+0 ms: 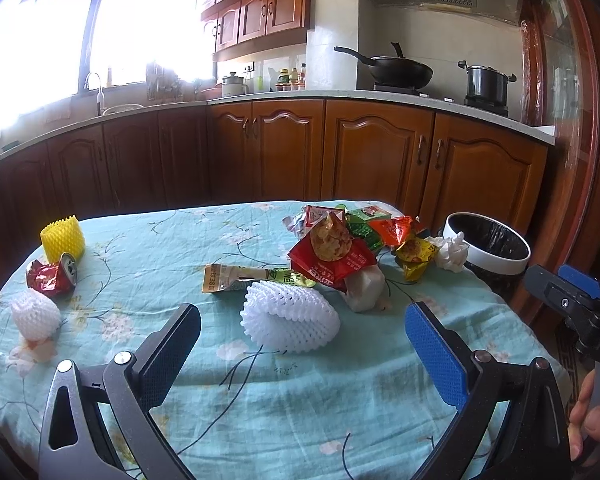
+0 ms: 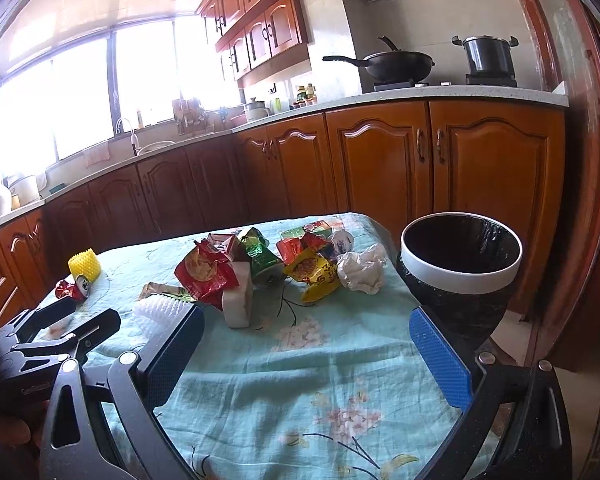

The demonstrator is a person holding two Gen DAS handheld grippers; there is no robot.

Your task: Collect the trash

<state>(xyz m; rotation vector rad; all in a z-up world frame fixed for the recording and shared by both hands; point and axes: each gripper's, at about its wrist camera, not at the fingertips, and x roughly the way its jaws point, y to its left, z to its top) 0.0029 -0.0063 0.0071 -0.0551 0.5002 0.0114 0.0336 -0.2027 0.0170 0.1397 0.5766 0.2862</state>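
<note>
Trash lies on a teal flowered tablecloth [image 1: 180, 240]. A white foam net [image 1: 290, 318] sits just ahead of my open left gripper [image 1: 302, 330], between its finger lines but untouched. Behind it are a red snack bag [image 1: 332, 254], a white block [image 1: 366, 290], a yellow wrapper [image 1: 414, 258] and crumpled tissue [image 1: 452, 252]. A crushed red can [image 1: 54, 276], a yellow foam net [image 1: 62, 238] and a second white net [image 1: 34, 318] lie at the left. My right gripper [image 2: 306, 342] is open and empty, facing the snack pile [image 2: 208, 272] and tissue [image 2: 360, 270]. The black-lined bin [image 2: 460, 264] stands off the table's right edge.
Wooden kitchen cabinets [image 1: 372, 156] and a counter with a wok [image 1: 396, 68] and a pot [image 1: 486, 82] run behind the table. A glass door with a wooden frame [image 1: 572, 120] stands at the right. A hand [image 1: 588, 420] holds the right gripper's handle.
</note>
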